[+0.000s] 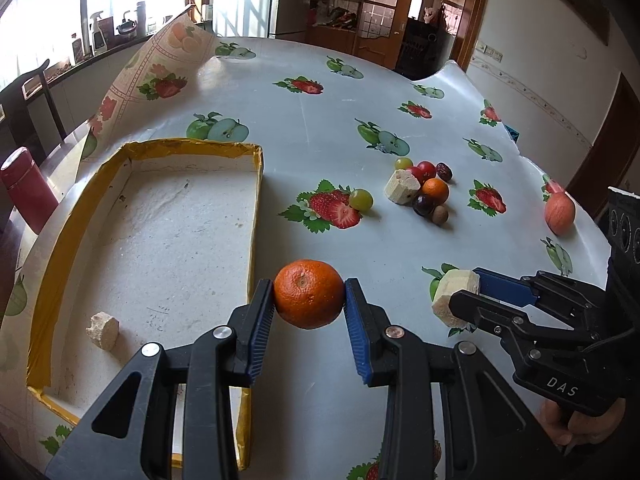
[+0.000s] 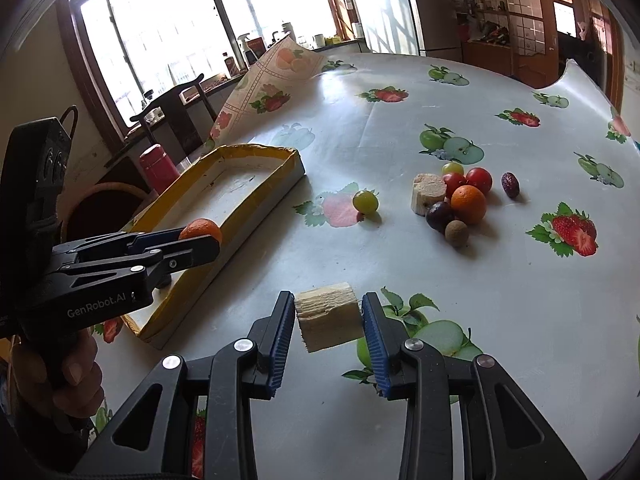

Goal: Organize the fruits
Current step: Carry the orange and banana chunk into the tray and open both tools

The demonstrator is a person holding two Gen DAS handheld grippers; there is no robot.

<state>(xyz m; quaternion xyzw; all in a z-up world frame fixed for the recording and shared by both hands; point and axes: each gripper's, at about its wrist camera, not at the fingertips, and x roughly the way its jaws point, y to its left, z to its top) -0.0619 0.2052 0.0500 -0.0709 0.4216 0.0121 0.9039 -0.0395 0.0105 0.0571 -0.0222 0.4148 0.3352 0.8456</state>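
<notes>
Tangerine (image 1: 308, 294) in left claw (image 1: 309, 300)

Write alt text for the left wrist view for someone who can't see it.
The left claw grips an orange just right of a shallow yellow-rimmed tray that holds one pale chunk. At right, the right claw holds another chunk; a fruit pile lies farther back on the fruit-print tablecloth.

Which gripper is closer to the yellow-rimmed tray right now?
Left. The left gripper, holding the orange, is at the tray wall; the right gripper, holding a pale chunk, is farther off.
</notes>
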